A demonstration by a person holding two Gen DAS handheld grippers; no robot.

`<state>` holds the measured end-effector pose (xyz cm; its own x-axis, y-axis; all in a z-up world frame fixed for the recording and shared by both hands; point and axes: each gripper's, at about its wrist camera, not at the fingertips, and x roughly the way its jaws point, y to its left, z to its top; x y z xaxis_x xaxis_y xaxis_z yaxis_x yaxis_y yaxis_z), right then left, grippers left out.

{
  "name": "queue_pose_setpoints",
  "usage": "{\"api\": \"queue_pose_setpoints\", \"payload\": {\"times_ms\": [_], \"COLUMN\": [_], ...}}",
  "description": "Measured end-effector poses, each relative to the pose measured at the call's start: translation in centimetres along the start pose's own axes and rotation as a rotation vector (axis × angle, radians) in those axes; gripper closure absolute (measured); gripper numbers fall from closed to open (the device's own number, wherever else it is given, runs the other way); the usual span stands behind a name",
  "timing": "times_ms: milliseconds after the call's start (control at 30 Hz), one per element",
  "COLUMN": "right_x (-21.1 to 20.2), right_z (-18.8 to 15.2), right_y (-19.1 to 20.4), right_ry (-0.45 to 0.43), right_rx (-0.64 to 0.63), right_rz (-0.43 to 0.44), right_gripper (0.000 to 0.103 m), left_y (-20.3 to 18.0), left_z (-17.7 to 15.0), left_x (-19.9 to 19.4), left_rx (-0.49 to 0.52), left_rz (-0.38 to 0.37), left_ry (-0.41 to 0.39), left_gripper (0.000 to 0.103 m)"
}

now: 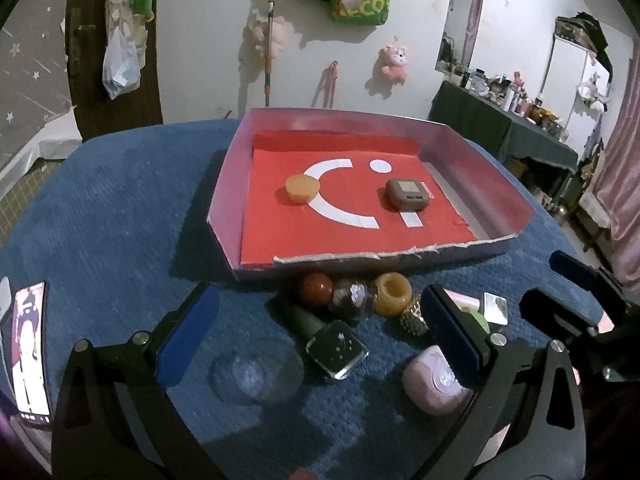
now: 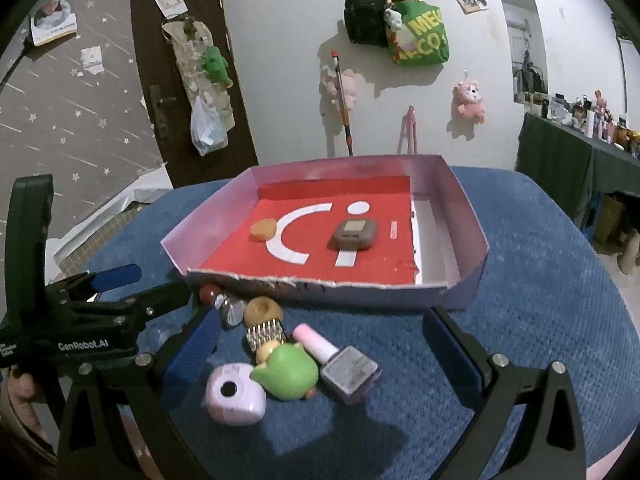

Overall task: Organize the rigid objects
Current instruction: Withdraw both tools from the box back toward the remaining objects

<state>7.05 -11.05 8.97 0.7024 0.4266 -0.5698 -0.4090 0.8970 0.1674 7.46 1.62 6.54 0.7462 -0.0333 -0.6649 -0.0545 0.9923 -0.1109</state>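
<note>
The left gripper (image 1: pixel 320 336) was spread wide and held nothing. Nearest between its blue pads lay a clear glass dish (image 1: pixel 256 372), at about seven o'clock from the dark nail polish bottle (image 1: pixel 326 338). That bottle lay on its side, its long axis running from five o'clock up to eleven, cap away from the camera. The right gripper (image 2: pixel 320 344) was likewise spread and empty over the green toy (image 2: pixel 288 372) and lilac cube (image 2: pixel 234 396). Judging by this, each hand was nearer its own cluster, and the left would need its jaws turned across the bottle's axis. Beyond, at twelve o'clock, the red-floored box (image 1: pixel 224 196) already held the orange cap (image 1: pixel 302 188) and brown case (image 1: pixel 408 194), well apart.
</note>
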Motion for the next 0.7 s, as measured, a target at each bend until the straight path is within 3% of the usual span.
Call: {"api": "queue_pose_setpoints", "payload": {"times_ms": [700], "right_x": [0.4], "right_z": [-4.3], "right_y": [1.2], "right_ry": [0.072], "right_rx": [-0.021], "right_rz": [0.001], "right_gripper": [0.004], "left_y": [-0.5], "left_z": [-3.7], "left_x": [0.0], "left_rx": [0.021], "left_rz": [-0.008], "left_ry": [0.017], "left_gripper": [0.001]}}
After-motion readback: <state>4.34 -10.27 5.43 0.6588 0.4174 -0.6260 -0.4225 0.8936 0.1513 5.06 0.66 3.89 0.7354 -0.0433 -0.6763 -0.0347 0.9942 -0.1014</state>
